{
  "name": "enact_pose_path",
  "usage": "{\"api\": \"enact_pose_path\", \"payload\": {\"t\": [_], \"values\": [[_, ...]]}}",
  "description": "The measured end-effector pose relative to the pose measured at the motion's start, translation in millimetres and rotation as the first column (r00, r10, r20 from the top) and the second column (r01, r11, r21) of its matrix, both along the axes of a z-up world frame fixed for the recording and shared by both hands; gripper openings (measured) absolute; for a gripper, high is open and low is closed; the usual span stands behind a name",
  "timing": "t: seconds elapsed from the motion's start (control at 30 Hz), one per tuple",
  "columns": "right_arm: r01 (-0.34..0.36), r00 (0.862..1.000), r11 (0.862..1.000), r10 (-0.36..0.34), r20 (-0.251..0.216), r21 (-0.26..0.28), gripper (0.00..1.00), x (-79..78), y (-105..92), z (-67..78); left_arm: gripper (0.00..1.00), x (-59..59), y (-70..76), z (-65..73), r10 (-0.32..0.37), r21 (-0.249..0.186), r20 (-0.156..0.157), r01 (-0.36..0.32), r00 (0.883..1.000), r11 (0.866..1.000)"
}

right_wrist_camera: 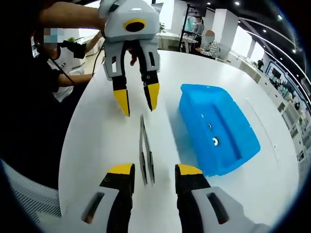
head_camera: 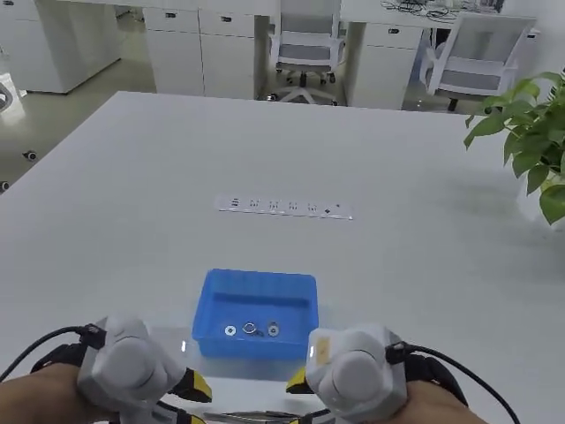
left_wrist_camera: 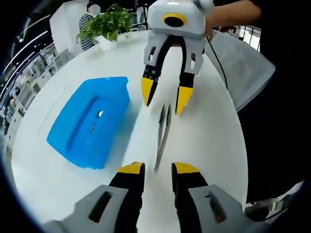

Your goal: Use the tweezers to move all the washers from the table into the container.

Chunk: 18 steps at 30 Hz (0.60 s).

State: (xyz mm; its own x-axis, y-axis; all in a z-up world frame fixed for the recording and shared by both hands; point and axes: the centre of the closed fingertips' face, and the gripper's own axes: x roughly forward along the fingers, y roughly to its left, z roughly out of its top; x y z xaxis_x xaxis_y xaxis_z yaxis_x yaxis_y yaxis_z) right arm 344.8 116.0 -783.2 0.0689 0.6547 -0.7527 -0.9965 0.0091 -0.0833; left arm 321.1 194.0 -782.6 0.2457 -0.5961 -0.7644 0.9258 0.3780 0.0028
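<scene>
Three washers (head_camera: pixel 250 329) lie inside the blue container (head_camera: pixel 260 299), in a short row by the wall nearest the person (each gripper view catches two of them on the blue floor). The container is an open rectangular tub. It stands on the white desk (head_camera: pixel 265 150) close to the near edge, about midway along it, with its long sides parallel to that edge.

The tweezers (left_wrist_camera: pixel 163 131) lie flat on the desk between the container and the near edge, apart from the container. Their long axis runs parallel to the near edge, from one gripper to the other. The two arms meet at the end by the left gripper (left_wrist_camera: pixel 158 168) and stand apart at the end by the right gripper (right_wrist_camera: pixel 154 170), so the tips point toward the right one.

The left gripper is aimed along the tweezers, its jaws parted and holding nothing, with the joined end just ahead of the gap. The right gripper faces it, jaws parted likewise. The split end reaches toward the gap between them, and neither jaw closes on it.

Farther back a white power strip (head_camera: pixel 282 208) lies across the middle of the desk, and a leafy plant (head_camera: pixel 530 132) stands at the right edge.
</scene>
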Motion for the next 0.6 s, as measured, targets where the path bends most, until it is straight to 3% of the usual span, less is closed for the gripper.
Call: {"api": "enact_pose_path", "payload": {"t": [0.13,0.23,0.3,0.4,0.43,0.6], "values": [[0.108,0.994,0.991,-0.109,0.002,0.079,0.43,10.4,-7.9,16.4,0.36,3.7,6.4,16.3,0.102,-0.083,0.020,-0.100,0.995,0.992],[0.175,0.984,0.975,-0.176,-0.003,0.134,0.51,16.1,-14.5,29.9,0.45,7.2,13.2,31.5,0.189,-0.146,0.030,-0.183,0.981,0.972],[0.217,0.975,0.964,-0.221,0.009,0.153,0.56,21.4,-23.3,37.1,0.52,9.8,18.1,42.5,0.227,-0.175,0.062,-0.213,0.972,0.961],[0.280,0.958,0.938,-0.287,0.005,0.204,0.64,27.3,-33.1,49.5,0.61,10.6,22.8,56.3,0.262,-0.209,0.100,-0.237,0.960,0.949],[0.284,0.956,0.935,-0.293,0.014,0.213,0.67,28.1,-37.3,53.5,0.63,11.0,23.0,62.7,0.275,-0.234,0.109,-0.244,0.955,0.941],[0.321,0.942,0.915,-0.335,0.018,0.244,0.79,28.0,-50.9,64.3,0.77,9.3,24.2,76.2,0.291,-0.263,0.136,-0.249,0.947,0.932]]}}
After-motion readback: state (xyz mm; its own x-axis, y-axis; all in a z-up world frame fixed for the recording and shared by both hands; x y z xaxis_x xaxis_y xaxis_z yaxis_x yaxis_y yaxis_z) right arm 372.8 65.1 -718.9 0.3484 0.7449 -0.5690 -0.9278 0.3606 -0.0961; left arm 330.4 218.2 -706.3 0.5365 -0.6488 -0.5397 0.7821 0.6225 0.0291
